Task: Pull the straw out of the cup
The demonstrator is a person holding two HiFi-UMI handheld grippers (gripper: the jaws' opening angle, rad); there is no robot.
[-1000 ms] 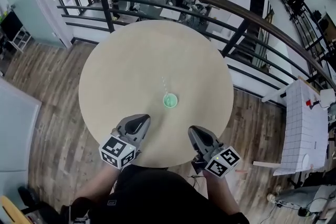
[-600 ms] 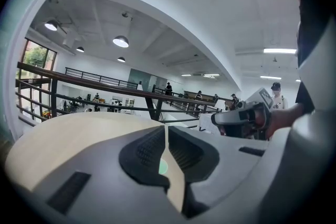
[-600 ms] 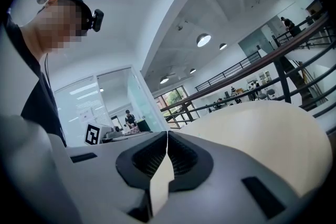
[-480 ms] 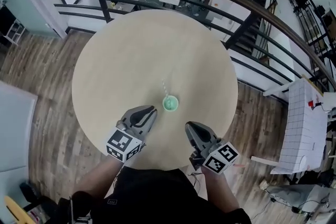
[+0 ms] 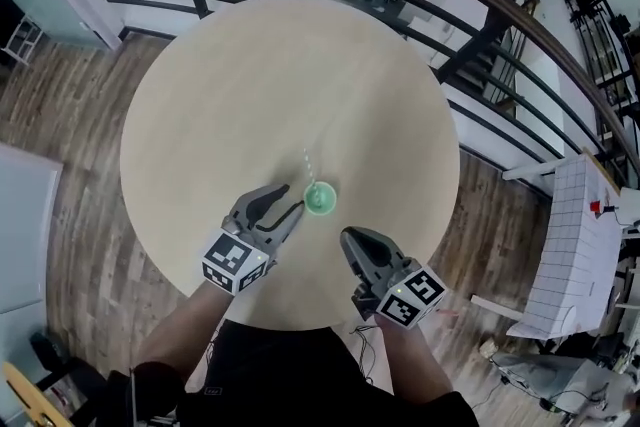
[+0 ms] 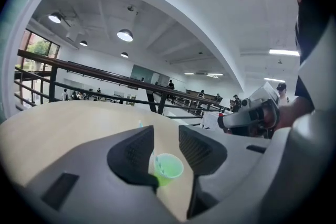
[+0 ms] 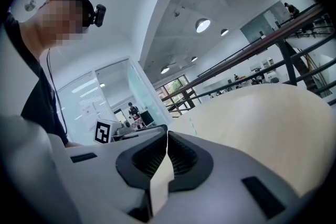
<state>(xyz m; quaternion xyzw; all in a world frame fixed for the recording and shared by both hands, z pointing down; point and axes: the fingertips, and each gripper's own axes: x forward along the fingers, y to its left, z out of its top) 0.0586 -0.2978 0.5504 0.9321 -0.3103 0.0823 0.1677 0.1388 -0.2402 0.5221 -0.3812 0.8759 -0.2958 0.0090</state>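
Just ahead of your left gripper [image 5: 288, 201], between its two spread jaws, the green cup [image 5: 320, 199] stands on the round table [image 5: 230, 85], and the straw [image 5: 309, 171] is still in it. None of the pull itself is done: the straw sits in the cup and neither tool holds it. What you have so far is the approach.

Your left gripper is released, jaws apart, and they bracket the cup. Its own view shows the cup upright between the tips and slightly beyond them. I cannot tell whether either jaw touches the cup wall, though the left jaw covers the cup's lower edge in that view. Your right gripper [image 5: 352, 239] is clenched on nothing, its jaws pressed together down to a thin slit. It hangs near the table's edge, with the cup ahead of it, off to its left and clear of it.

What is left, as I judge it: steady the cup with the left tool, open the right one, take the straw above the rim, and draw it out.

The straw is clear and thin, so it is hard to follow. In the head view its long axis runs from the cup's mouth away from both tools, leaning a little toward the left gripper's left. The free end points away from you and the lower end rests in the cup. It is tilted rather than upright, so a pull along that lean should clear the rim more cleanly than a straight lift.
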